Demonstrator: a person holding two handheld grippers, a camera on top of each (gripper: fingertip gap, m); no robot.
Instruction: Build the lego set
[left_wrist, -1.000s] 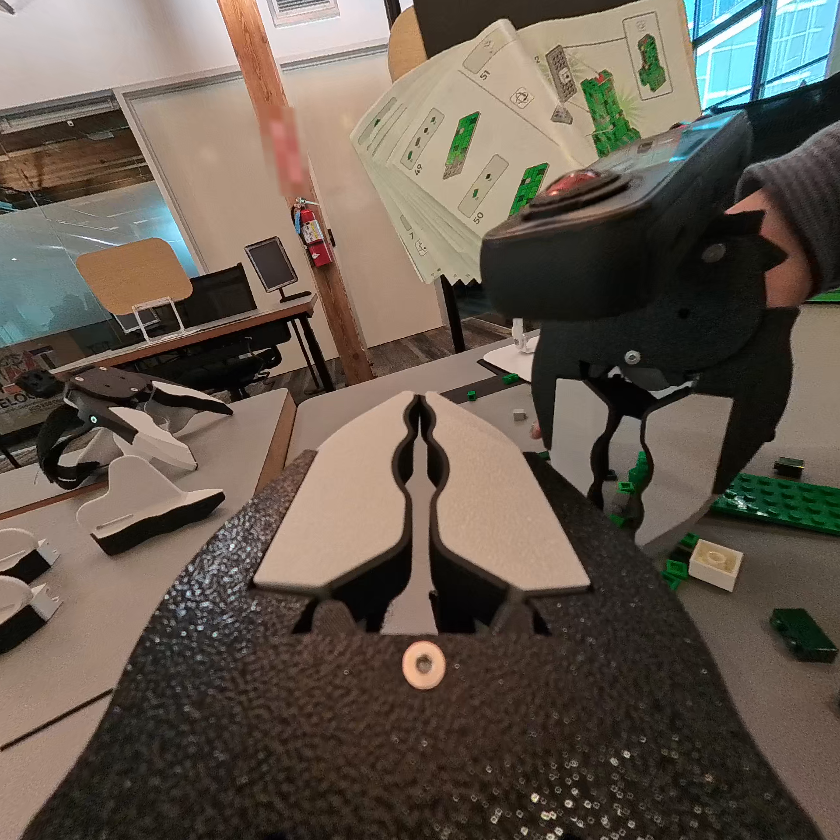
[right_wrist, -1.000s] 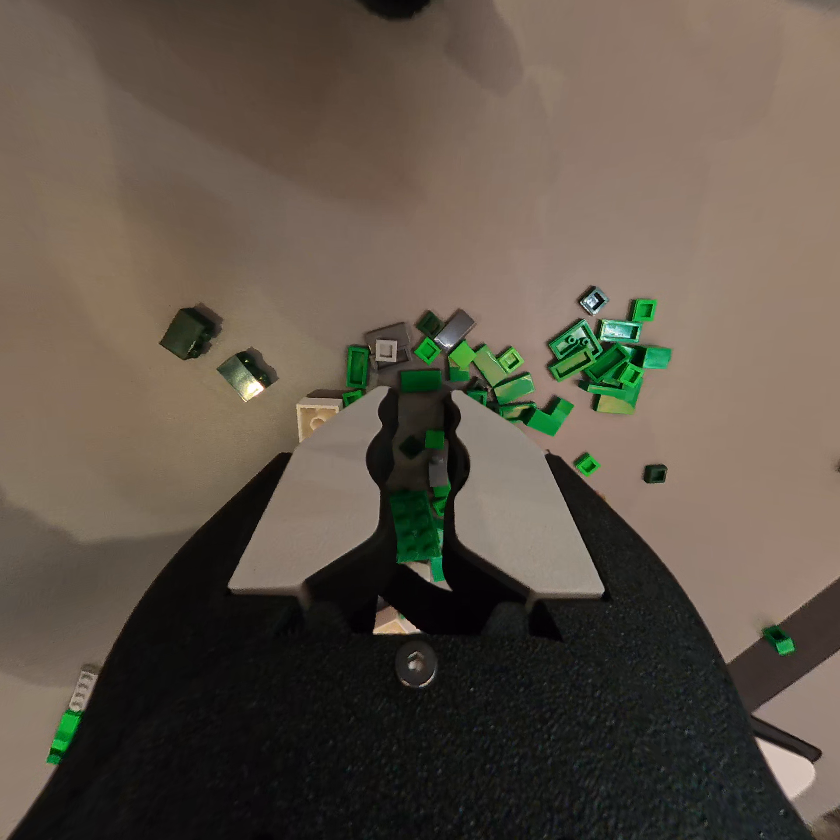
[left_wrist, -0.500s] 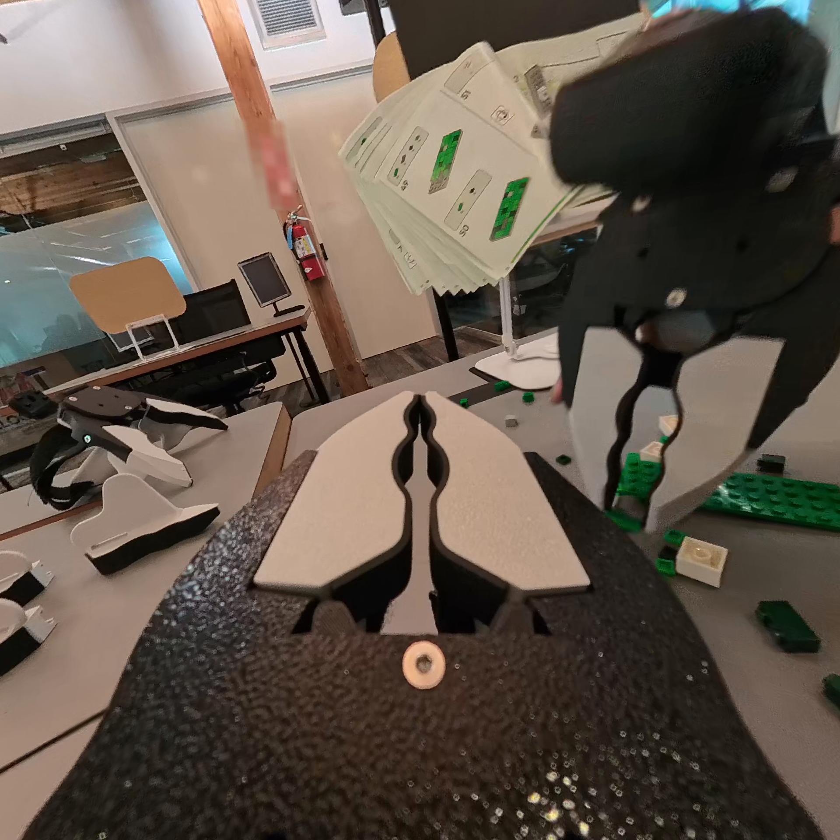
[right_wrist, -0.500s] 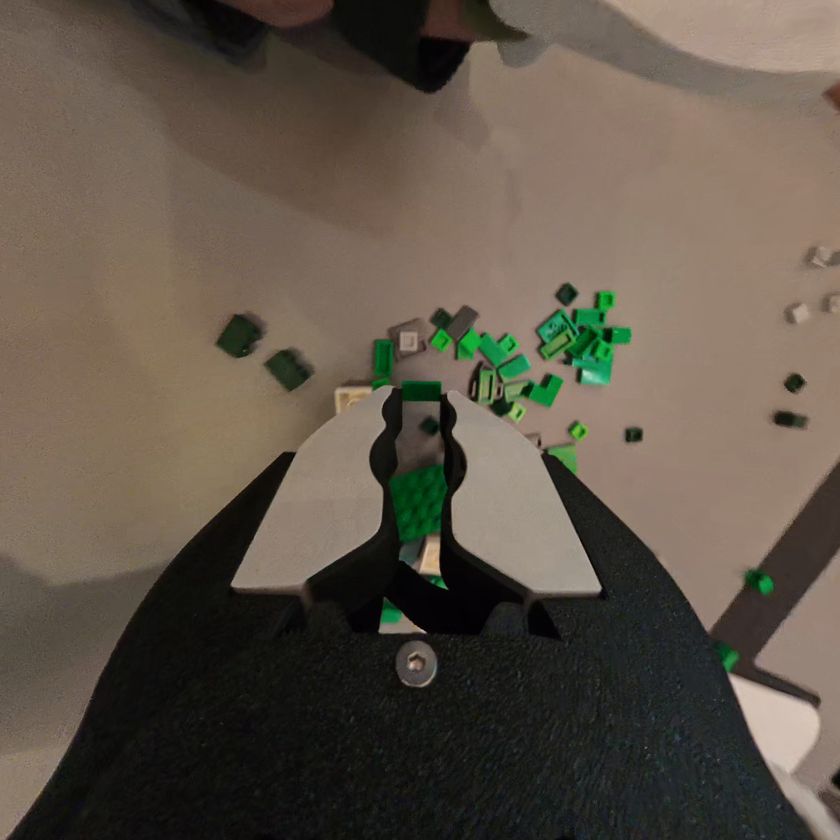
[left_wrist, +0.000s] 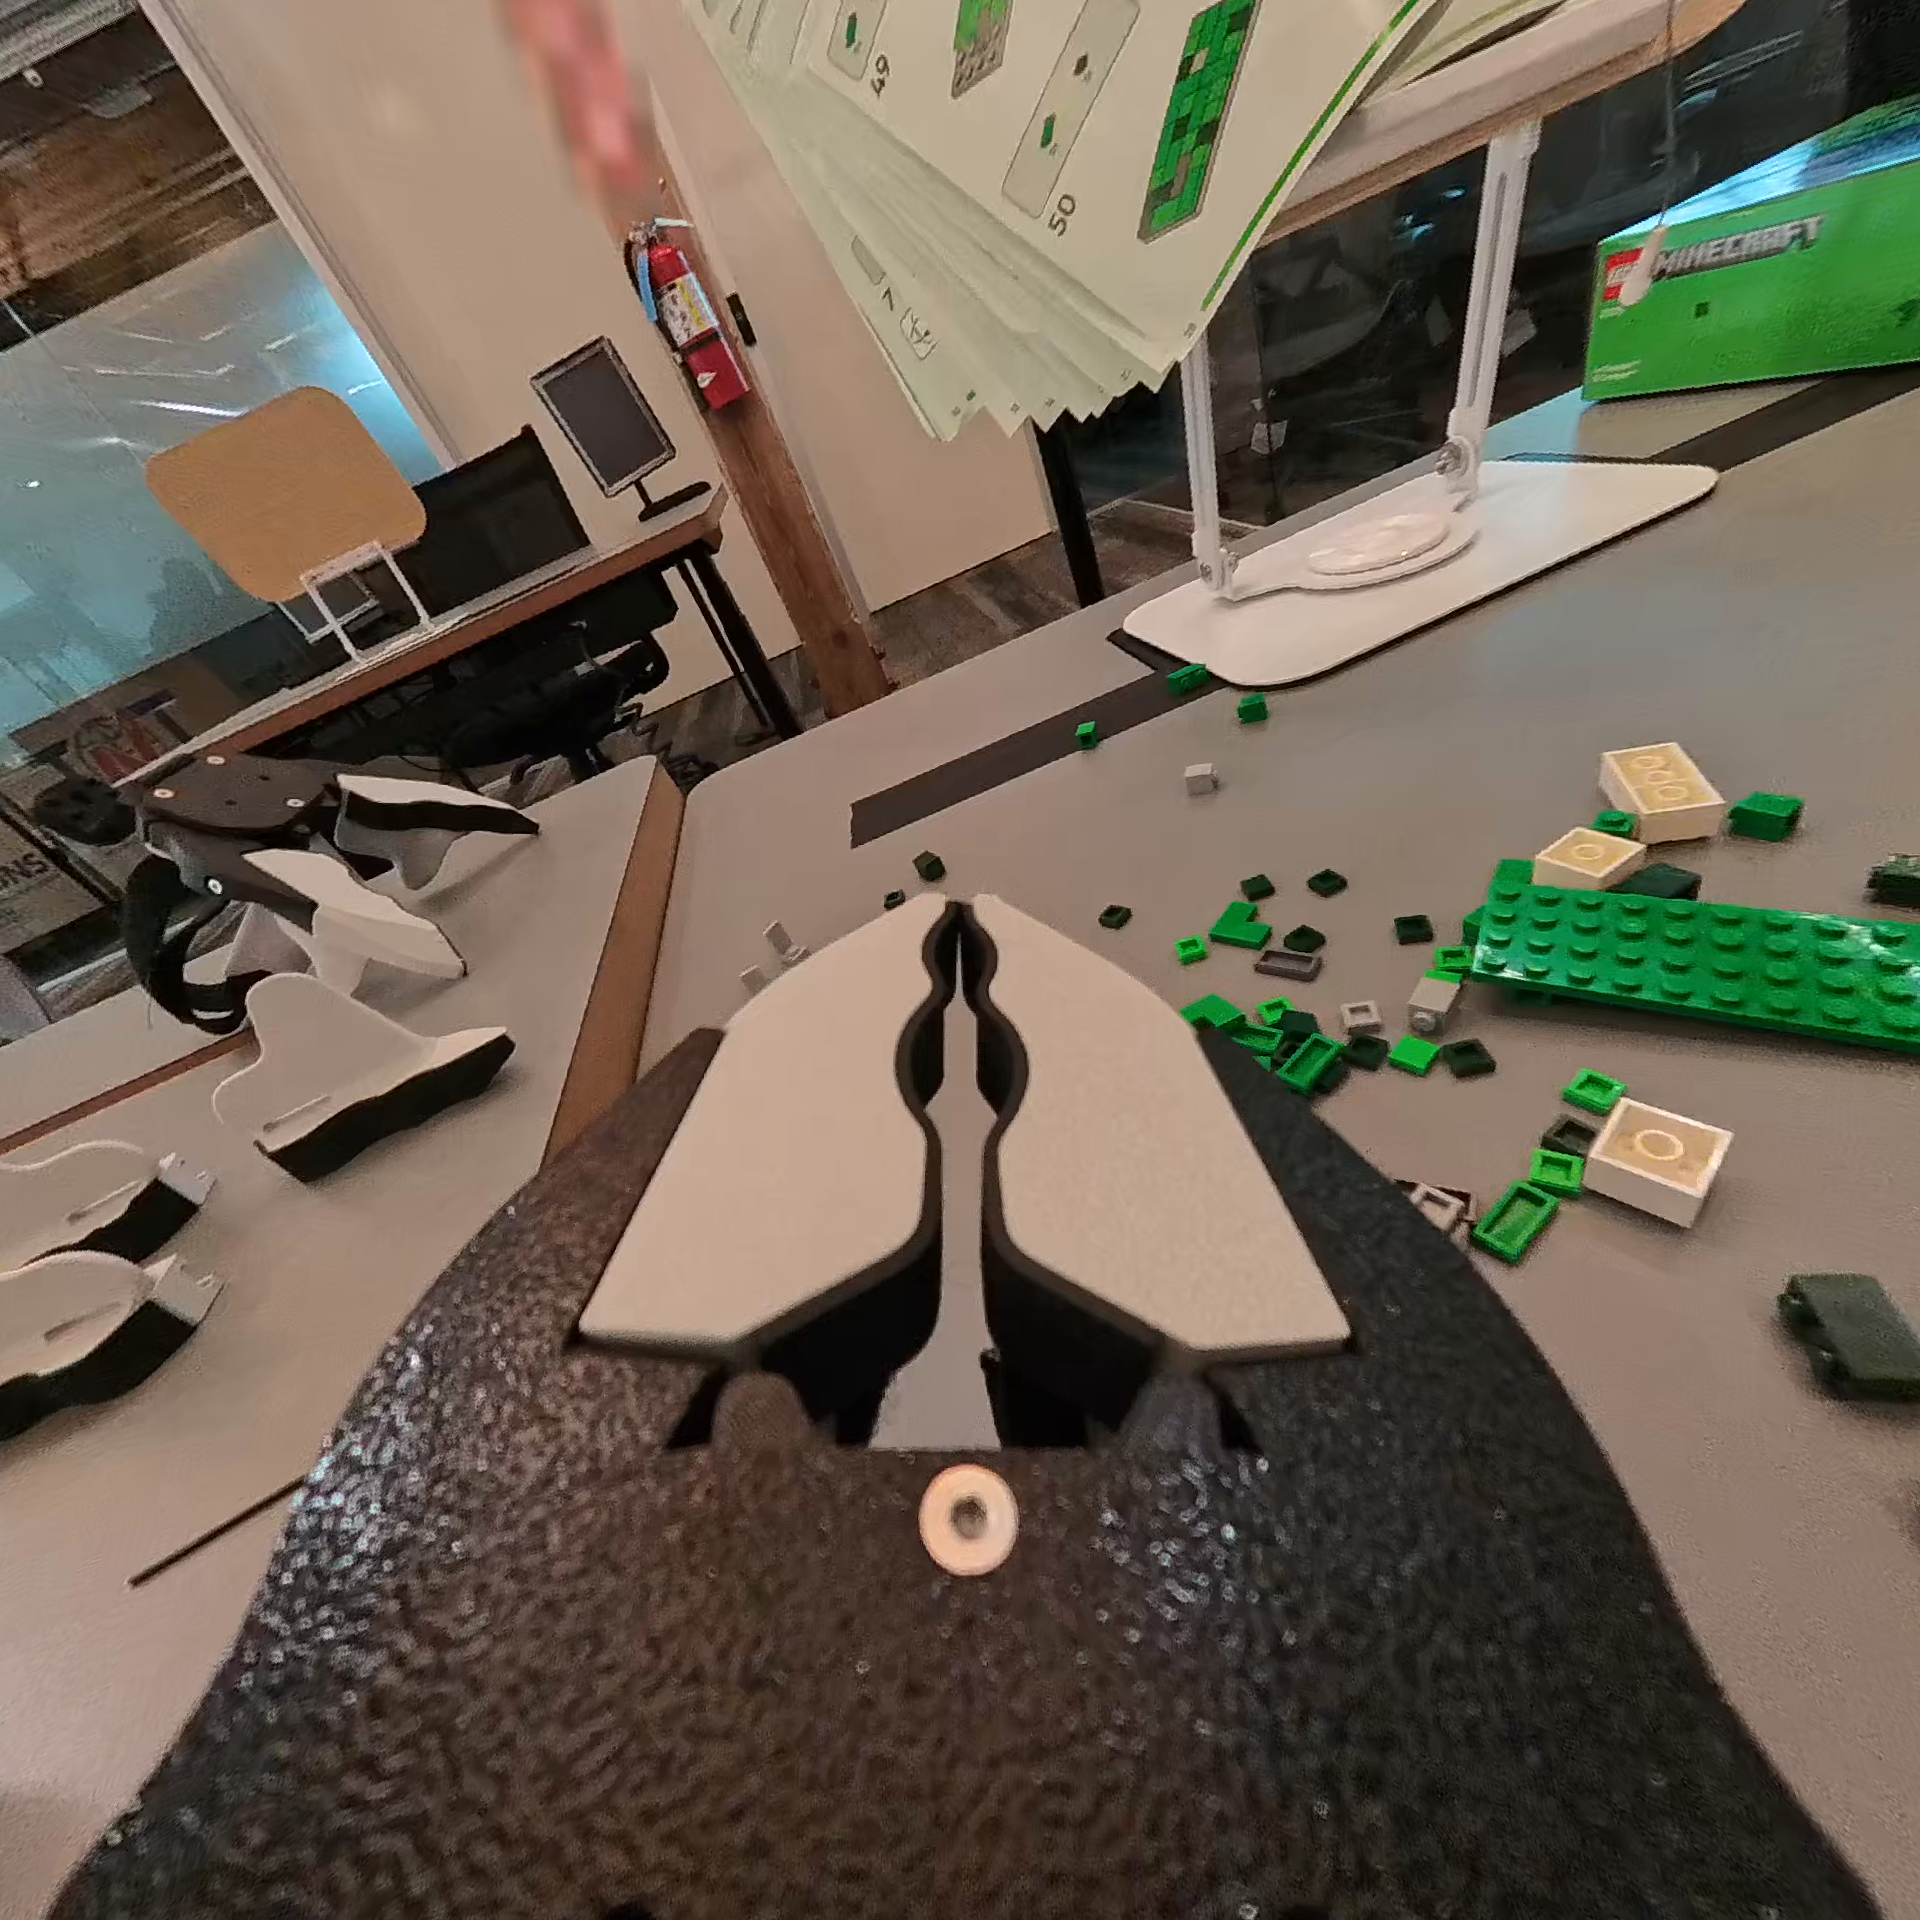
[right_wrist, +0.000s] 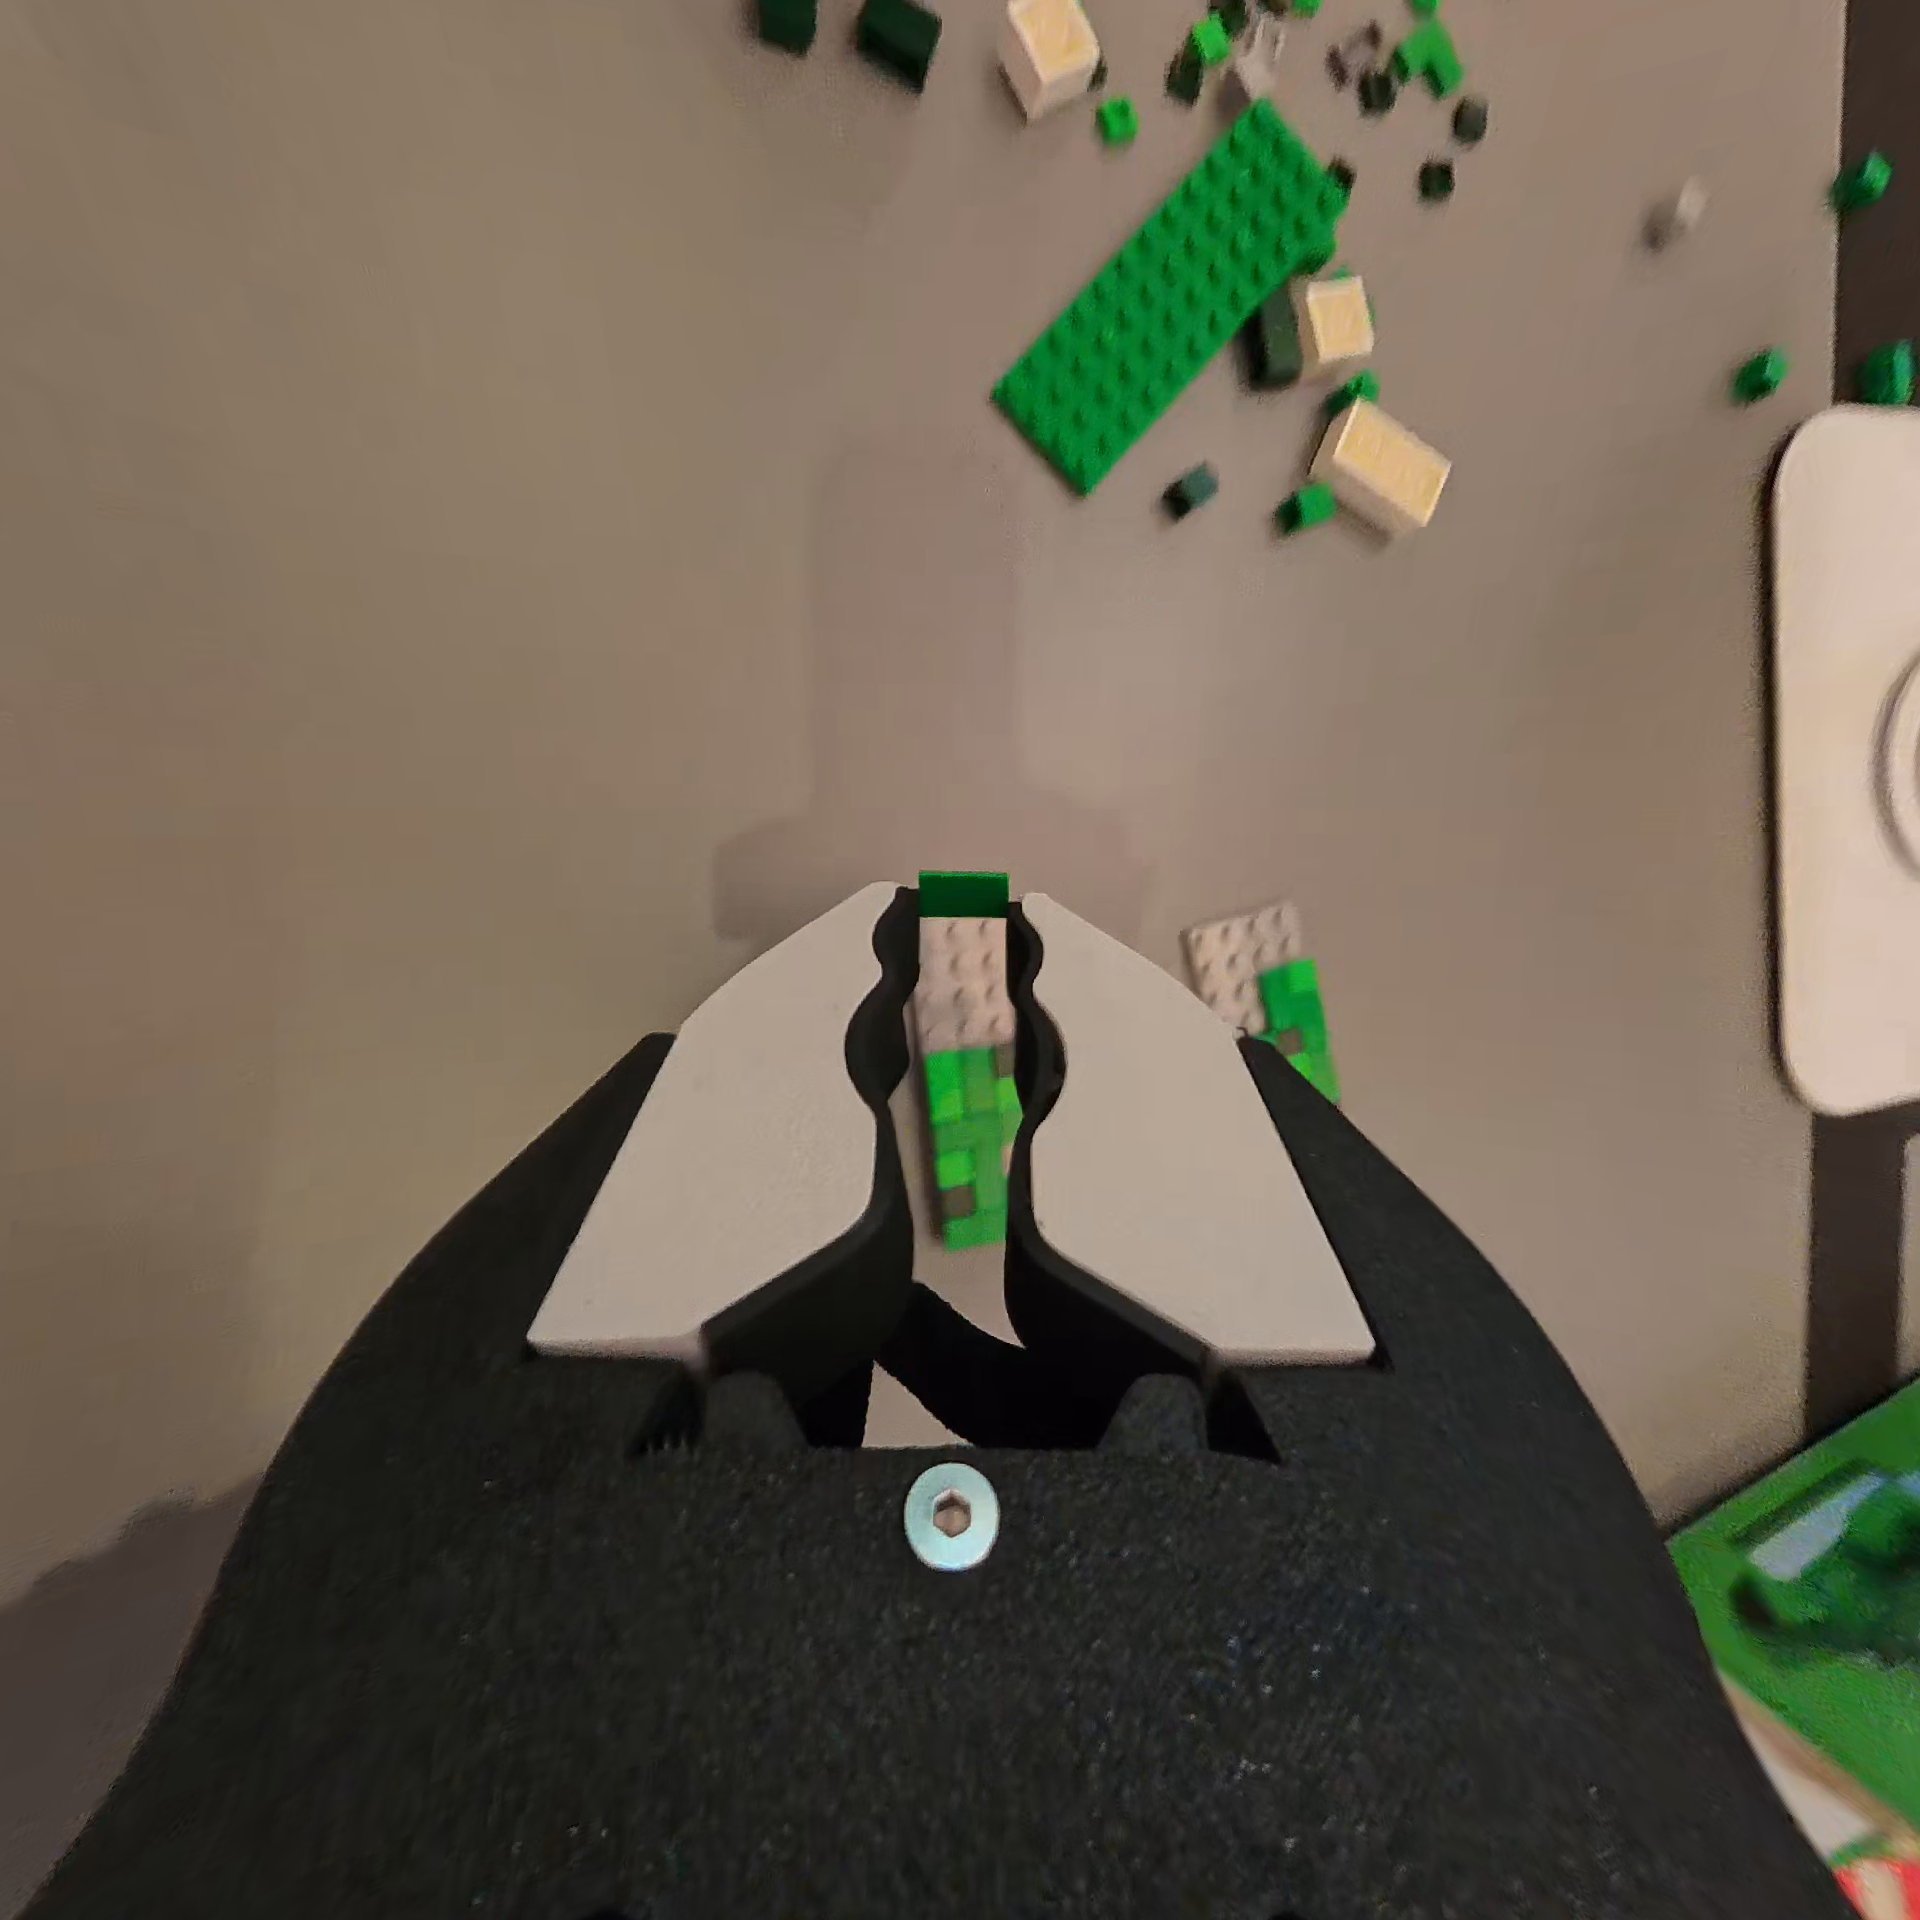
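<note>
A small green tile (right_wrist: 963, 894) is pinched at the tips of the right hand-held gripper (right_wrist: 963, 906), above the desk (right_wrist: 416, 520). The left hand-held gripper (left_wrist: 961, 914) is clenched on nothing, near scattered green bricks (left_wrist: 1299, 1049).

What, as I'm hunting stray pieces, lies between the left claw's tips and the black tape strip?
Two small dark green pieces, just ahead of the shut left claw; the table is otherwise bare up to the tape strip. Left wrist view.
</note>
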